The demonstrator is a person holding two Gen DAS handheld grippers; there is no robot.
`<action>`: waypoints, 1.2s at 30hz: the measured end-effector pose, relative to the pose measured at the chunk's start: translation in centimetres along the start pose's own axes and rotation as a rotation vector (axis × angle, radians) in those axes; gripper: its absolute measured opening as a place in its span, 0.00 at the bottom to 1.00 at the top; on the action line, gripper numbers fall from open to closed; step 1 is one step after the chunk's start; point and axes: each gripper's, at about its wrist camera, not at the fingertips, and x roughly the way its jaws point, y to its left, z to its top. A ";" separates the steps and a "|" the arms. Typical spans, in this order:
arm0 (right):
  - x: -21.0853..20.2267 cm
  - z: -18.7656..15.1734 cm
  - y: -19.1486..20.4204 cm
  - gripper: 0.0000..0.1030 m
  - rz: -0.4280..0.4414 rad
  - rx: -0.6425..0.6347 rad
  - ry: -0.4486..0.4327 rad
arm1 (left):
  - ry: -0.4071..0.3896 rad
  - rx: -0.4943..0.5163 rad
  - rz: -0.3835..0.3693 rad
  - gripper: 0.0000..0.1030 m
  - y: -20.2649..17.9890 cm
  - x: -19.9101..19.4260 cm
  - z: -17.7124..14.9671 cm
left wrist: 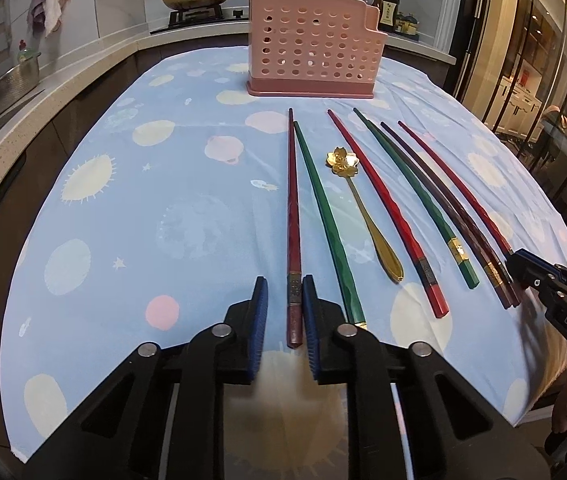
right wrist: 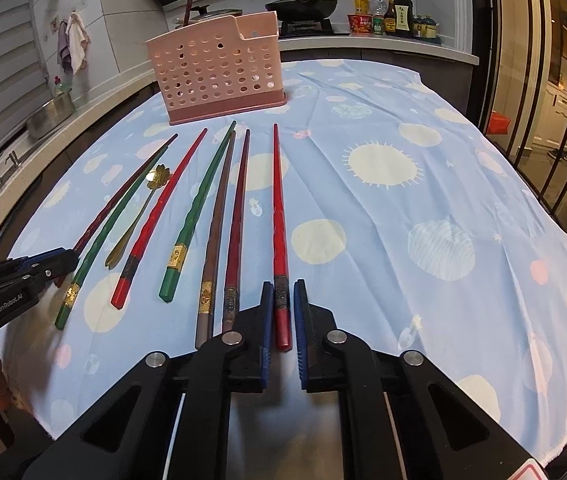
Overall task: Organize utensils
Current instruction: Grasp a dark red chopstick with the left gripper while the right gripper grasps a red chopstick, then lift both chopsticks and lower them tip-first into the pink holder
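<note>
Pink perforated plastic utensil holder [left wrist: 311, 44] stands upright at the far end of the worktop's blue planet-print cloth [left wrist: 131, 200]; its contents can't be made out. In front of the holder, fanned out: red, green and brown lacquered chopsticks with gold bands, plus a gold flower-bowl spoon [left wrist: 363, 212]. Left tongs [left wrist: 283, 288] nearly closed around the leftmost dark red chopstick [left wrist: 292, 216]; pad contact unclear. Right tongs [right wrist: 283, 292] closed on the rightmost bright red chopstick [right wrist: 278, 216], which still lies on the cloth.
</note>
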 end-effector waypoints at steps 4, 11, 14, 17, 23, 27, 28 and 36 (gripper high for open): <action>-0.3 -0.2 -0.1 0.07 0.004 0.001 0.001 | 0.006 -0.009 -0.017 0.07 0.3 -0.2 -0.1; -1.0 -0.4 -0.2 0.07 0.007 0.001 -0.007 | 0.016 -0.016 -0.032 0.07 0.3 -0.6 -0.4; -1.9 -0.2 -0.4 0.07 0.012 0.005 -0.025 | 0.019 -0.024 -0.049 0.07 0.4 -1.1 -0.4; -3.1 0.4 -0.6 0.07 0.020 0.015 -0.056 | 0.003 -0.030 -0.057 0.07 0.6 -2.1 -0.2; -5.8 2.5 -1.3 0.07 0.048 0.039 -0.130 | -0.061 -0.040 -0.087 0.07 0.7 -4.9 1.3; -7.5 4.4 -1.6 0.07 0.059 0.040 -0.186 | -0.119 -0.028 -0.094 0.07 0.6 -6.8 3.0; -7.9 5.0 -1.7 0.07 0.061 0.039 -0.202 | -0.133 -0.025 -0.094 0.07 0.5 -7.2 3.4; -10.7 10.3 -1.8 0.07 0.077 0.016 -0.326 | -0.251 0.002 -0.089 0.07 0.2 -9.9 8.1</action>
